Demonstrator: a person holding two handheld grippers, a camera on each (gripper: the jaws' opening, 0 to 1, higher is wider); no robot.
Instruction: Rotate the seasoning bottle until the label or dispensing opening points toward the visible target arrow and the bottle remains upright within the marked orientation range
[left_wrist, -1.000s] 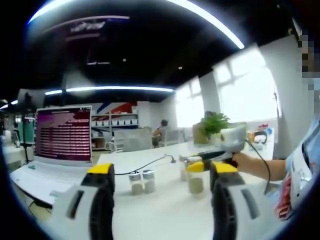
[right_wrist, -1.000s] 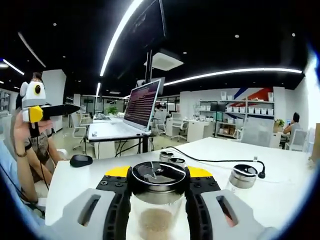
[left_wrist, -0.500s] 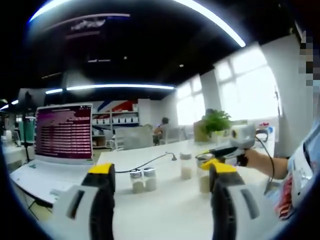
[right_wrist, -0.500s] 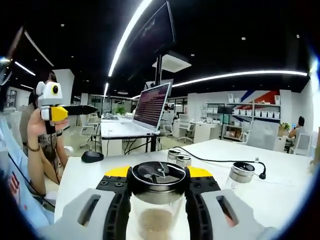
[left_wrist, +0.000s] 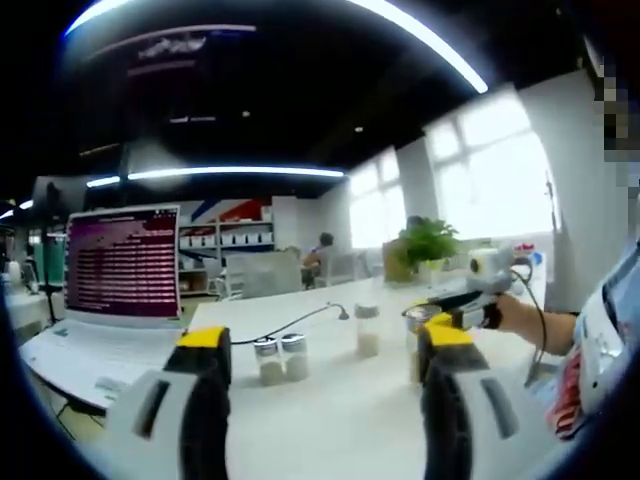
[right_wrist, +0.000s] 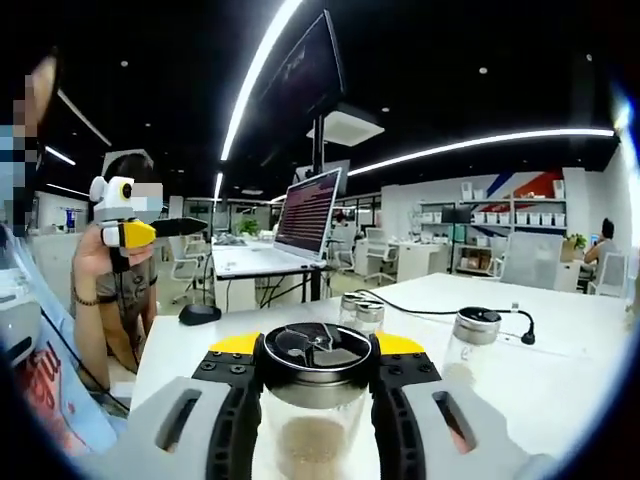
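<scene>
The seasoning bottle (right_wrist: 316, 400) is pinched between the jaws of the right gripper (right_wrist: 316, 385), just under its dark cap, and is seen upright with brownish seasoning settled in its clear lower part. In the left gripper view the same bottle (left_wrist: 416, 350) is partly hidden behind that view's own right jaw, with the right gripper (left_wrist: 470, 300) reaching in from a hand at the right. The left gripper (left_wrist: 320, 400) is held with its jaws spread and nothing between them, above the white table (left_wrist: 330, 420).

No target arrow or marked range can be made out on the table, so the end of the turn cannot be judged from these pictures; the main risk is that the bottle is rotated too far or too little because the mark is out of sight. Whether the bottle stands on the table or is lifted cannot be told. If it is lifted and set down crooked, it may be tipped out of the upright range. The smooth glass may also be allowed to slip in the grip while it is twisted.

A third seasoning jar (right_wrist: 472, 340) stands near on the right, with a black cable (right_wrist: 440, 310) behind it and a pair of small jars (right_wrist: 360, 308) further back; a wide swing could knock these. A laptop (left_wrist: 120, 270) stands well apart.
</scene>
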